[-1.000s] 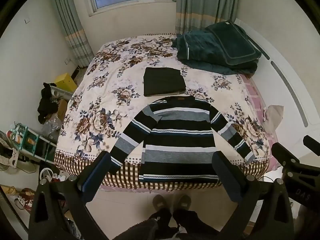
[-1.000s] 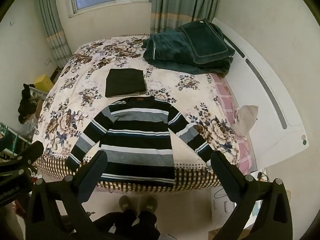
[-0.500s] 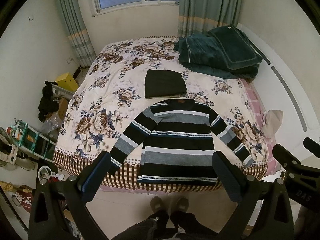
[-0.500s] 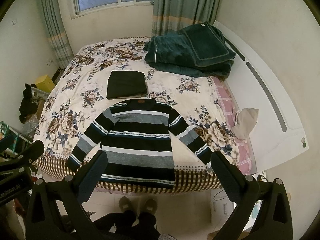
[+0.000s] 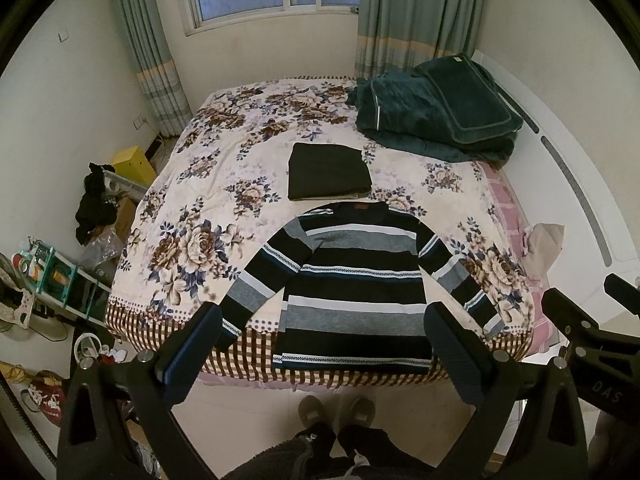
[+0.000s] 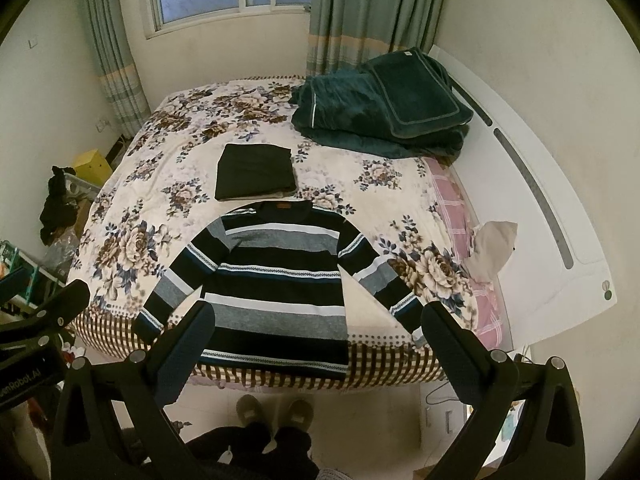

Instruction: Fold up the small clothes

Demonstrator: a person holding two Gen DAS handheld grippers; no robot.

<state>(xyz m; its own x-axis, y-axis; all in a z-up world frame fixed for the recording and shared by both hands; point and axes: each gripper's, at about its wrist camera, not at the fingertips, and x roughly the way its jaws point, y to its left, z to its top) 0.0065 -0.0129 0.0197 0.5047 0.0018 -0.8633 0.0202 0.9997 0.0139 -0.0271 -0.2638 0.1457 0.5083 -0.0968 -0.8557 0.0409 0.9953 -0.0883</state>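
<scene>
Both grippers, left gripper (image 5: 322,354) and right gripper (image 6: 318,350), hang empty with jaws apart above the bed (image 5: 208,184). Striped sweater (image 5: 352,280) lies flat at lower centre, collar-to-hem axis vertical in frame; neither nearer.

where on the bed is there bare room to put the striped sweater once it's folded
Bare bedspread lies left of the folded dark garment and the striped sweater, toward the window. The far right corner is crowded by the green bedding pile.
</scene>
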